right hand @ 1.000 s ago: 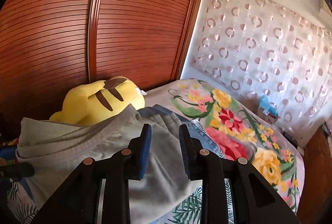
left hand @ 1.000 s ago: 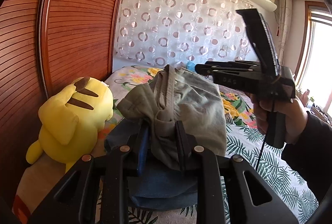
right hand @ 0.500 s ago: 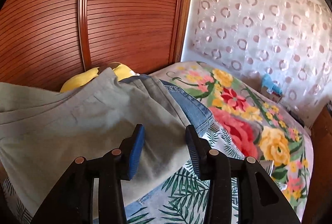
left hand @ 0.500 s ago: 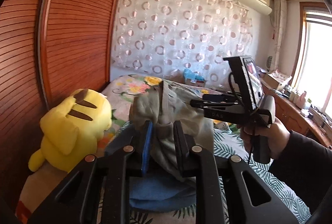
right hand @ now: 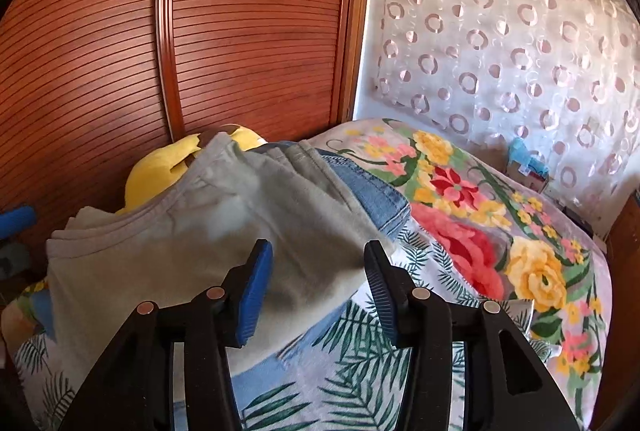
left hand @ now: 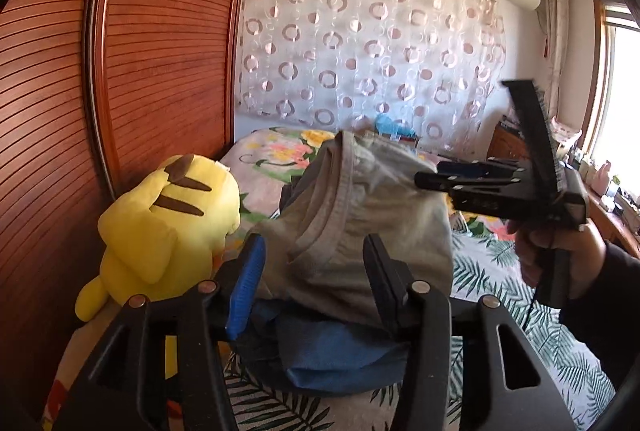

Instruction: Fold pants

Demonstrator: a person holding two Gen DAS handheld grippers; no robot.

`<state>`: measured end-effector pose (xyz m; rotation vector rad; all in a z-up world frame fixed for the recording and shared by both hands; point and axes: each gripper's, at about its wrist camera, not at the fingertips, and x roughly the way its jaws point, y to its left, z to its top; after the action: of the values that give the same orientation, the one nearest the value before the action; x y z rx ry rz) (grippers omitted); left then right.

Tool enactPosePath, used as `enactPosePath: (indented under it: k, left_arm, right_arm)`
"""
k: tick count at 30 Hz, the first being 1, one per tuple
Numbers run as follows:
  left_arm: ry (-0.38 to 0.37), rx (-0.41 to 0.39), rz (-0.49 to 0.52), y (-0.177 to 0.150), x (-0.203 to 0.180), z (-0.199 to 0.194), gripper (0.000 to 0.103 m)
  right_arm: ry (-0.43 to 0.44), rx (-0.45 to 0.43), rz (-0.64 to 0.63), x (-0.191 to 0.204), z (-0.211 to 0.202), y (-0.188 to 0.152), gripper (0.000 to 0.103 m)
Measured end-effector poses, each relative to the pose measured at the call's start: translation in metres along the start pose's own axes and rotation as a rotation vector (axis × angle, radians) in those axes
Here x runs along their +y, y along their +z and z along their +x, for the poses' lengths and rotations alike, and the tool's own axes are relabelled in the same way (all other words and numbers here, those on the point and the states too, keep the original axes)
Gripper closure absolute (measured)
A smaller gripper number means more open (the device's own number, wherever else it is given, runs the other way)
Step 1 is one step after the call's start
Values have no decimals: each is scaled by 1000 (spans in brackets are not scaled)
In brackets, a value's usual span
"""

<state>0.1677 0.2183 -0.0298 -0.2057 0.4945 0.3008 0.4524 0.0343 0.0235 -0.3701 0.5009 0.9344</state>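
The grey-green pants (left hand: 360, 215) lie folded in a bundle on a pile of blue jeans (left hand: 332, 351) on the bed. My left gripper (left hand: 316, 283) straddles the near end of the bundle; its jaws are opening and the pads stand off the cloth. In the right wrist view the pants (right hand: 240, 231) spread flat, with the jeans (right hand: 376, 195) showing beyond them. My right gripper (right hand: 318, 271) hovers over their near right edge with its jaws opening and no cloth pinched. A hand holds that right gripper (left hand: 440, 177) at the bundle's right side.
A yellow plush toy (left hand: 168, 227) sits left of the pile against the slatted wooden wardrobe door (left hand: 160, 51). The bed's floral cover (right hand: 480, 231) stretches right towards the circle-patterned curtain (right hand: 500, 43). A sleeve and hand (left hand: 560, 247) are at the right.
Both grippers' jaws have spread apart. The left one has let go of the bunched pants, which now rest lower and flatter on the jeans.
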Motion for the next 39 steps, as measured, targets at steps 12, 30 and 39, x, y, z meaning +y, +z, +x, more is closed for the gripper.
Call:
enactPosePath:
  k: [12,30,39]
  left_arm:
    - [0,32,25,-12,6,-7,1]
    - [-50,48,83,-32,-19,-35,1]
    - [-105,5,128,-31,-44,-67,1]
  right_arm:
    - [38,-37,14,22,-35,-29,41]
    - [-26,-63,116,43,-105,-71,31]
    - [-96,-123,134,76,-167,-92,31]
